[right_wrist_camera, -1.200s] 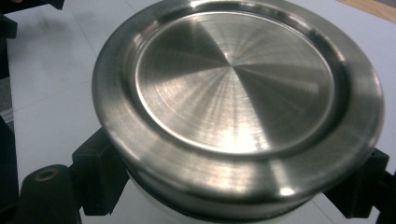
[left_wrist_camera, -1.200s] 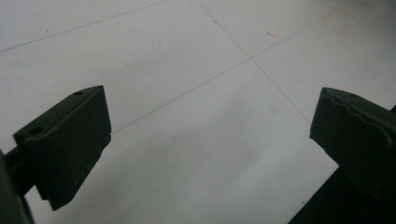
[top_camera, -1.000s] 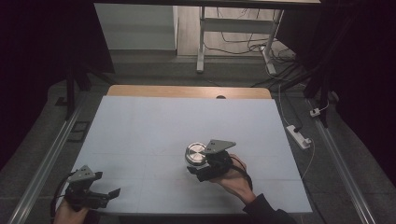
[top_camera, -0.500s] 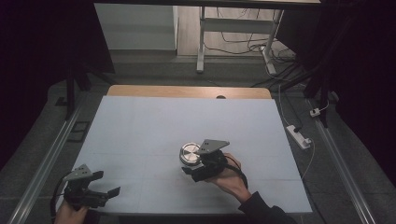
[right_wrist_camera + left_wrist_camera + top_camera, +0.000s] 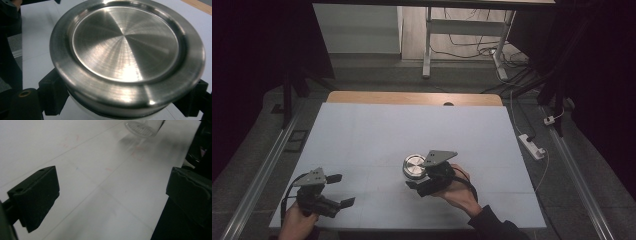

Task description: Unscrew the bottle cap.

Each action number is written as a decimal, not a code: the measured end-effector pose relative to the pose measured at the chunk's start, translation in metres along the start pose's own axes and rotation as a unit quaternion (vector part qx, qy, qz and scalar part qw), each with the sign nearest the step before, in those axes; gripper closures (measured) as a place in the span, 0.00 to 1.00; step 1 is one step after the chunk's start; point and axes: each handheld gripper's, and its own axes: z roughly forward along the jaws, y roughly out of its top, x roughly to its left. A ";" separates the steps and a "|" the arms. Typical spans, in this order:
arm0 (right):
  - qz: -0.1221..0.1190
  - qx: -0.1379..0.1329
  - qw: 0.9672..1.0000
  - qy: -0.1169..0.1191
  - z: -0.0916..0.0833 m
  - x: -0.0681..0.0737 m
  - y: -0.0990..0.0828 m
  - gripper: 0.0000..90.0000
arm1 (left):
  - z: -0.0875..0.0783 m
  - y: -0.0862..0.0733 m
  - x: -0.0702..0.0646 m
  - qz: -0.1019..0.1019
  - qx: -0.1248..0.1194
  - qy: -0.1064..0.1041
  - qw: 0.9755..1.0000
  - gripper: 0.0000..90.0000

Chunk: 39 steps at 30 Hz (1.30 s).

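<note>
**Ana:** High view first, bottom edge: what is cut off?

**Ben:** Both forearms. The left hand (image 5: 298, 224) runs out of the frame at lower left, the right hand (image 5: 460, 192) and its dark sleeve at lower centre. The body of the right gripper (image 5: 416, 181) covers its own jaws, so their grip is hard to read from above.

**Ana:** And close up?

**Ben:** In the right gripper view the metal container (image 5: 127, 55) has a round, brushed steel lid; its lower body is cut off at the bottom edge. A black jaw presses against each side just under the lid's rim, so the right gripper is clamped on the container. In the left gripper view the picture is soft, and the container shows only as a blurred slice at the top edge.

**Ana:** The left gripper?

**Ben:** The left gripper (image 5: 341, 190) has its jaws spread wide with nothing between them; bare surface shows in the gap.

**Ana:** What is the surface?

**Ben:** A pale sheet (image 5: 377, 130) with faint ruled lines covers the table, and a wooden edge (image 5: 412, 97) shows at its far side. Beyond that there is a dim room, with a white stand (image 5: 428, 40) and loose cables on the floor at top centre, and a power strip (image 5: 532, 146) at right.

**Ana:** Where is the container relative to the two?

**Ben:** Just right of centre in the high view, in the right gripper's jaws, well apart from the left gripper at lower left.
</note>
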 end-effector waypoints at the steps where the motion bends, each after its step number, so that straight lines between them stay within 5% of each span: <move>1: 0.000 0.000 1.000 0.001 0.000 0.000 0.000 0.17 | 0.003 0.004 -0.001 0.006 0.000 -0.004 1.000 0.00; 12: -0.011 -0.002 1.000 0.014 -0.002 0.002 0.001 0.17 | 0.044 0.064 -0.009 0.072 -0.005 -0.050 0.996 0.00; 18: -0.017 -0.003 1.000 0.022 -0.003 0.004 0.001 0.17 | 0.066 0.096 -0.018 0.133 0.001 -0.087 0.987 0.00; 19: -0.019 -0.001 1.000 0.024 -0.003 0.004 0.001 0.17 | 0.073 0.106 -0.020 0.153 0.004 -0.103 0.983 0.00; 20: -0.021 -0.001 0.999 0.025 -0.003 0.004 0.001 0.17 | 0.073 0.106 -0.020 0.153 0.004 -0.103 0.983 0.00; 22: -0.022 0.000 0.999 0.030 -0.003 0.005 0.001 0.17 | 0.079 0.115 -0.022 0.174 0.010 -0.122 0.977 0.00; 23: -0.022 0.000 0.999 0.033 -0.003 0.005 0.001 0.17 | 0.085 0.124 -0.024 0.191 0.014 -0.150 0.970 0.00; 24: -0.024 0.001 0.999 0.035 -0.003 0.005 0.001 0.17 | 0.088 0.128 -0.025 0.203 0.017 -0.162 0.966 0.01; 25: -0.024 0.002 0.999 0.039 -0.003 0.005 0.001 0.17 | 0.088 0.128 -0.025 0.203 0.017 -0.162 0.966 0.02; 28: -0.039 0.003 0.998 0.049 -0.003 0.006 0.001 0.17 | 0.097 0.139 -0.029 0.239 0.027 -0.190 0.952 0.05; 29: -0.037 0.003 0.998 0.052 -0.003 0.007 0.001 0.17 | 0.101 0.143 -0.031 0.253 0.030 -0.207 0.945 0.06; 30: -0.037 0.003 0.998 0.052 -0.003 0.007 0.001 0.17 | 0.101 0.143 -0.031 0.253 0.030 -0.207 0.945 0.06; 31: -0.042 0.005 0.997 0.057 -0.003 0.008 0.002 0.17 | 0.105 0.147 -0.033 0.261 0.032 -0.215 0.940 0.07; 32: -0.042 0.005 0.997 0.057 -0.003 0.008 0.002 0.17 | 0.105 0.147 -0.033 0.261 0.032 -0.215 0.940 0.09; 33: -0.046 0.007 0.997 0.061 -0.003 0.009 0.002 0.17 | 0.109 0.149 -0.034 0.267 0.032 -0.227 0.936 0.12; 36: -0.047 0.008 0.997 0.061 -0.003 0.010 0.002 0.17 | 0.114 0.148 -0.037 0.267 0.031 -0.222 0.937 0.21; 39: -0.045 0.011 0.998 0.052 -0.002 0.008 0.001 0.17 | 0.114 0.147 -0.040 0.251 0.020 -0.195 0.948 0.22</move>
